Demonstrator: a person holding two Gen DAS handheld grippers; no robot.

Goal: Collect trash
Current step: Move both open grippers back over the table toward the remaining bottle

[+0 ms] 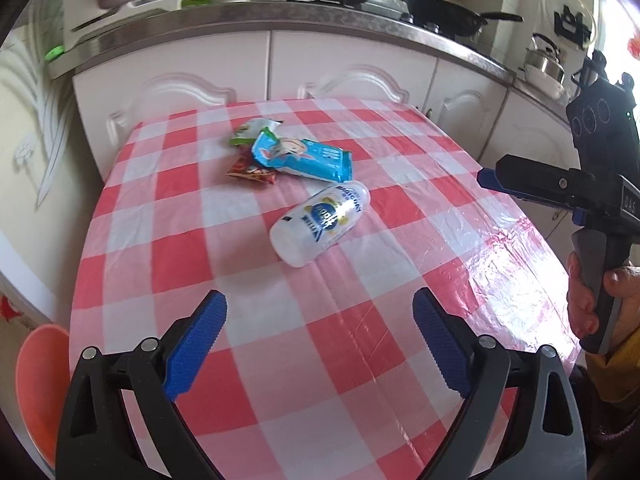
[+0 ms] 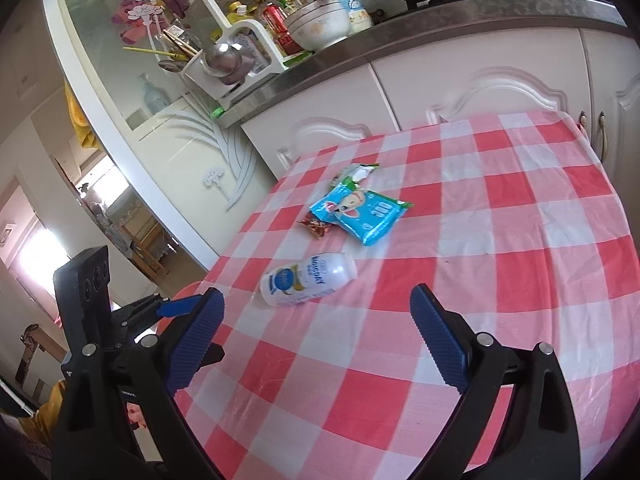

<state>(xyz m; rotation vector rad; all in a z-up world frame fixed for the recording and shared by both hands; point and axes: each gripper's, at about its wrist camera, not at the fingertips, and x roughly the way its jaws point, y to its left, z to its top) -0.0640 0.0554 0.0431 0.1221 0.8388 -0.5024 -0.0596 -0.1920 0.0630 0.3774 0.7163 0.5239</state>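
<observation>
A white plastic bottle point(image 1: 320, 224) point(image 2: 308, 279) lies on its side on the red-and-white checked table point(image 1: 280, 360) point(image 2: 480, 280). Behind it lie a blue wipes pack point(image 1: 304, 159) point(image 2: 362, 216), a red snack wrapper point(image 1: 251, 172) point(image 2: 318, 226) and a green-and-white wrapper point(image 1: 256, 130) point(image 2: 356, 172). My left gripper point(image 1: 320, 312) is open and empty, above the table short of the bottle. My right gripper point(image 2: 316, 308) is open and empty, near the bottle's right side; it also shows at the right edge of the left wrist view point(image 1: 486, 178).
An orange bin point(image 1: 40, 392) stands on the floor left of the table. White kitchen cabinets point(image 1: 280, 72) and a counter with pots, a pan and a kettle run behind the table. A dish rack point(image 2: 236, 52) stands on the counter's left end.
</observation>
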